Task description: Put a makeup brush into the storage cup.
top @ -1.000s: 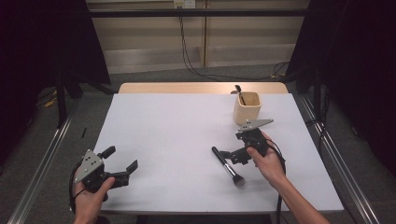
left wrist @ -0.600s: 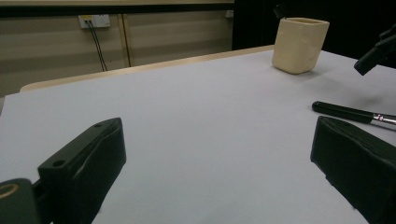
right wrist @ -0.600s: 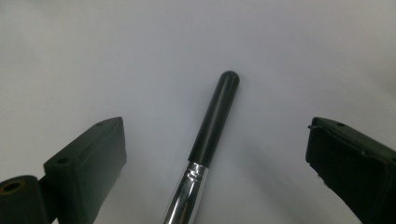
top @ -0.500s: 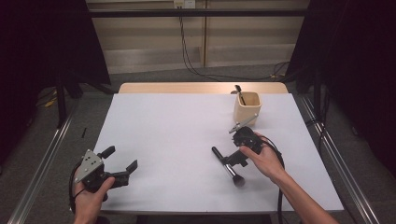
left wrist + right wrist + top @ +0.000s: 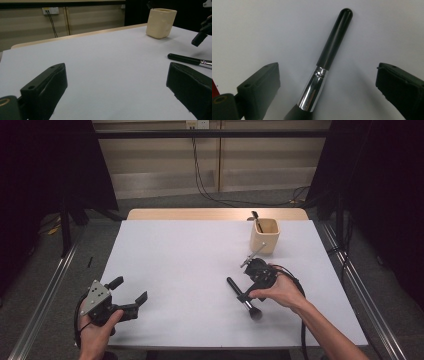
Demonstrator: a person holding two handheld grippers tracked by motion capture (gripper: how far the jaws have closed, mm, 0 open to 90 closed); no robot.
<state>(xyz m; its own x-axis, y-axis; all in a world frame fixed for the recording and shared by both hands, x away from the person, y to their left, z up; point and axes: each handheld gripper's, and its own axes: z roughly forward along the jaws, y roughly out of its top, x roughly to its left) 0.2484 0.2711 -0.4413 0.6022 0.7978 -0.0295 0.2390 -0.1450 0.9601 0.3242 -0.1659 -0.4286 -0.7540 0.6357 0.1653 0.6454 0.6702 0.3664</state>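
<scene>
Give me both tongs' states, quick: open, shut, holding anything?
Left tongs: open, nothing between the jaws.
Right tongs: open, jaws have just been closing a little, straddling the makeup brush lying on the table, pads not touching it.

No writing, label, brand mark or number can be read anywhere — not on the black-handled brush with the chrome ferrule (image 5: 329, 57), nor on the cream square cup (image 5: 160, 23) — both are plain.

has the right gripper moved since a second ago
Yes. In the high view the right gripper has dropped away from the beige cup toward the near table edge, over the brush.
</scene>
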